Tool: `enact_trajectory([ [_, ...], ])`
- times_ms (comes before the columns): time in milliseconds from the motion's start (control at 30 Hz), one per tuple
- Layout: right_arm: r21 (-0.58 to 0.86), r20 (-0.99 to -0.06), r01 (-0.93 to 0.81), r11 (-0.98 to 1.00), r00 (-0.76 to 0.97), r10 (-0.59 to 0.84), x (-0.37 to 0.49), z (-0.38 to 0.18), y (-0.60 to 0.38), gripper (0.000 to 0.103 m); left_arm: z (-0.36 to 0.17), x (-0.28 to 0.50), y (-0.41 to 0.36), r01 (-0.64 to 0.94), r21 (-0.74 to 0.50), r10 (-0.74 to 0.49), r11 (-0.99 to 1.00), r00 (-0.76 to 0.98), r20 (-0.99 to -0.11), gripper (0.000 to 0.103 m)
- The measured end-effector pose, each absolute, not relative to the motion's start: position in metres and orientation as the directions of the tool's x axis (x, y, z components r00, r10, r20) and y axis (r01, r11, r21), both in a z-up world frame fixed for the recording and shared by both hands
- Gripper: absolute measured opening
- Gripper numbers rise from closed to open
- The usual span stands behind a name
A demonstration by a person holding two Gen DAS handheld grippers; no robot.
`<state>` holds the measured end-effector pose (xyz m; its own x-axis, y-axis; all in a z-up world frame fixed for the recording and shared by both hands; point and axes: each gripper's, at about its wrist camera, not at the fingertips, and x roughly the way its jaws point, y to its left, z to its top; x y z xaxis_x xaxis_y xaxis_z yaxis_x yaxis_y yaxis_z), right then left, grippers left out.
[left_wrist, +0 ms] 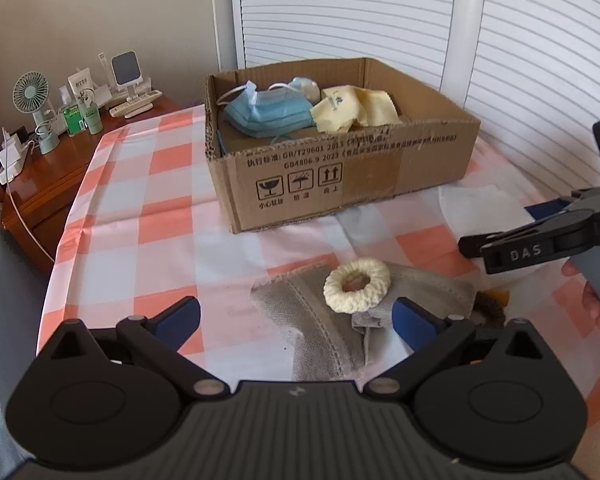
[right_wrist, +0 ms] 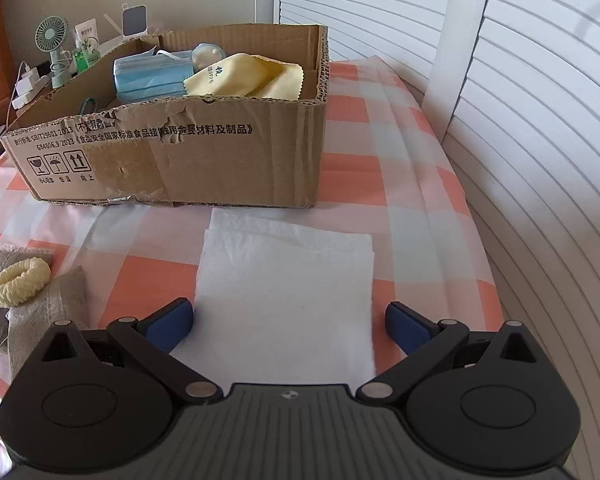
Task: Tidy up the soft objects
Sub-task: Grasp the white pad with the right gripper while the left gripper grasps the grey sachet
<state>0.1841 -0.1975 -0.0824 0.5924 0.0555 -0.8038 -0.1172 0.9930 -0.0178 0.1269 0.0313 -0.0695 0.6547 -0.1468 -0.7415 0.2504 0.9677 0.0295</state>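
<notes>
A checked orange-and-white cloth (left_wrist: 148,216) covers the desk, and a cardboard box (left_wrist: 340,168) stands open at the far middle of it. Inside the box lie blue face masks (left_wrist: 268,114) on the left and a yellow cloth (left_wrist: 352,112) on the right, with room left along the near wall.

The left claw (left_wrist: 296,322) hangs released, its blue pads wide apart, just above a grey fabric pouch (left_wrist: 320,328) on the near part of the desk. A cream knitted hair ring (left_wrist: 357,286) rests on top of that pouch, between the pads and a little beyond them. A brown fuzzy item (left_wrist: 492,306) peeks out at the pouch's right edge; what it is cannot be told.

The right claw (right_wrist: 290,326) is likewise spread open, one pad on either side of a folded white tissue (right_wrist: 288,280) that lies flat just in front of the box. A hand (left_wrist: 598,304) grips its handle.

Bare cloth runs between the pouch and the box. To the far left, off the desk, a wooden side cabinet (left_wrist: 40,184) carries a small green fan (left_wrist: 30,94) and bottles. Slatted white shutters (right_wrist: 540,140) close in the right side.
</notes>
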Motion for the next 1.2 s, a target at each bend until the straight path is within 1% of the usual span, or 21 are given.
enact_trajectory([
  [100,-0.018,-0.801,-0.128,0.992,0.596,0.063,0.183,-0.083,-0.198,0.103,-0.080,0.130,0.030,0.257,0.065,-0.117,0.964,0.633,-0.765,0.101],
  [300,-0.017,-0.799,-0.132,0.991,0.598,0.066,0.184,-0.083,-0.198,0.103,-0.096,0.132,0.044,0.230,0.075,-0.079,0.970,0.597,-0.798,0.102],
  [367,-0.018,-0.799,-0.132,0.991,0.598,0.066,0.184,-0.083,-0.198,0.103,-0.096,0.133,0.053,0.212,0.069,-0.073,0.975,0.597,-0.799,0.102],
  [500,-0.017,-0.799,-0.132,0.991,0.597,0.066,0.184,-0.083,-0.198,0.103,-0.095,0.137,0.068,0.159,0.113,-0.007,0.981,0.608,-0.794,0.102],
  [567,-0.017,-0.799,-0.132,0.991,0.597,0.066,0.184,-0.083,-0.198,0.103,-0.094,0.137,0.073,0.154,0.119,0.000,0.981,0.611,-0.792,0.101],
  [633,-0.017,-0.799,-0.132,0.991,0.598,0.065,0.184,-0.083,-0.198,0.103,-0.092,0.134,0.070,0.187,0.121,-0.021,0.975,0.619,-0.785,0.101],
  [700,-0.018,-0.799,-0.130,0.991,0.597,0.064,0.184,-0.083,-0.198,0.103,-0.093,0.132,0.062,0.259,0.121,-0.068,0.958,0.617,-0.784,0.101],
  [800,-0.018,-0.799,-0.131,0.991,0.598,0.064,0.184,-0.083,-0.198,0.103,-0.101,0.132,0.047,0.362,0.154,-0.110,0.920,0.612,-0.783,0.101],
  [867,-0.019,-0.799,-0.132,0.991,0.598,0.065,0.184,-0.083,-0.198,0.103,-0.103,0.134,0.042,0.389,0.171,-0.124,0.905,0.628,-0.768,0.099],
  [967,-0.019,-0.799,-0.132,0.991,0.598,0.065,0.184,-0.083,-0.197,0.103,-0.103,0.141,0.039,0.425,0.163,-0.162,0.890,0.630,-0.760,0.092],
  [1033,-0.019,-0.800,-0.133,0.991,0.596,0.065,0.184,-0.083,-0.197,0.103,-0.104,0.146,0.039,0.455,0.132,-0.206,0.881,0.620,-0.757,0.083],
  [1167,-0.019,-0.799,-0.136,0.990,0.598,0.067,0.184,-0.083,-0.198,0.103,-0.105,0.156,0.043,0.493,0.009,-0.317,0.870,0.574,-0.755,0.053],
  [1200,-0.019,-0.798,-0.137,0.990,0.599,0.067,0.184,-0.083,-0.198,0.103,-0.105,0.158,0.046,0.491,-0.023,-0.340,0.871,0.568,-0.749,0.049],
])
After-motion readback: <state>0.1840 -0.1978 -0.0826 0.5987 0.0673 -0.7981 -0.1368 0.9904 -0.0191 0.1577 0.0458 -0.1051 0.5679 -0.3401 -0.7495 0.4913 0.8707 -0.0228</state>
